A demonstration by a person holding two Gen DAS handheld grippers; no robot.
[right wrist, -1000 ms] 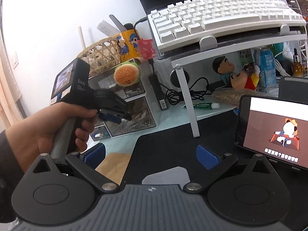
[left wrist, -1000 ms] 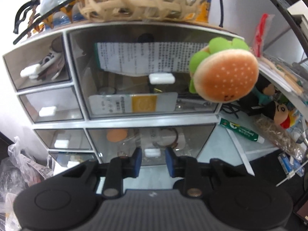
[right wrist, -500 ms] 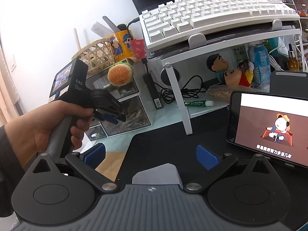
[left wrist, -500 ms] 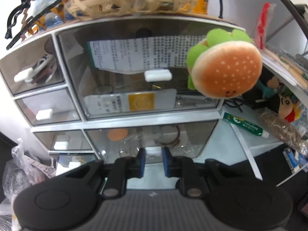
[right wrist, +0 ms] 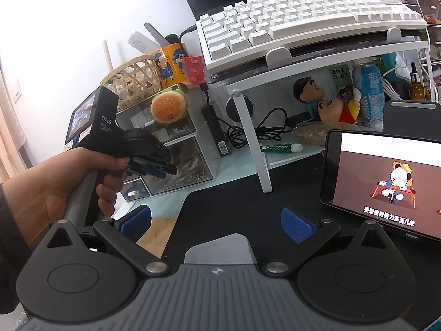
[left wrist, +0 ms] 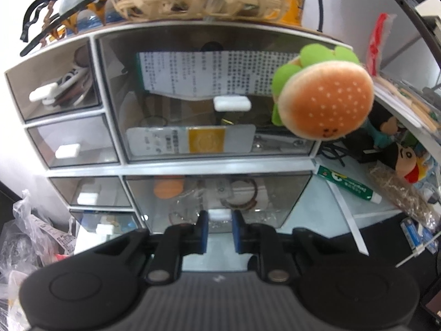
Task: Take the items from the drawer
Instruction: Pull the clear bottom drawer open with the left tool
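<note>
Now the left hand-held gripper (left wrist: 219, 231) pinches the white handle (left wrist: 219, 215) of the lower wide drawer (left wrist: 217, 198) in the drawer cabinet (left wrist: 176, 165).

Its blue pads (left wrist: 203, 231) have just been closing and sit against both ends of the handle, whose long axis runs side to side along the drawer front. That drawer sits at the cabinet's bottom, under the bigger drawer (left wrist: 206, 96) with the printed sheet, its clear front facing the camera. A burger plush (left wrist: 325, 102) hangs by the cabinet's upper right corner. The right hand-held gripper (right wrist: 217, 223) hovers wide open, empty, over the dark surface (right wrist: 248, 201), well right of the cabinet.
</note>
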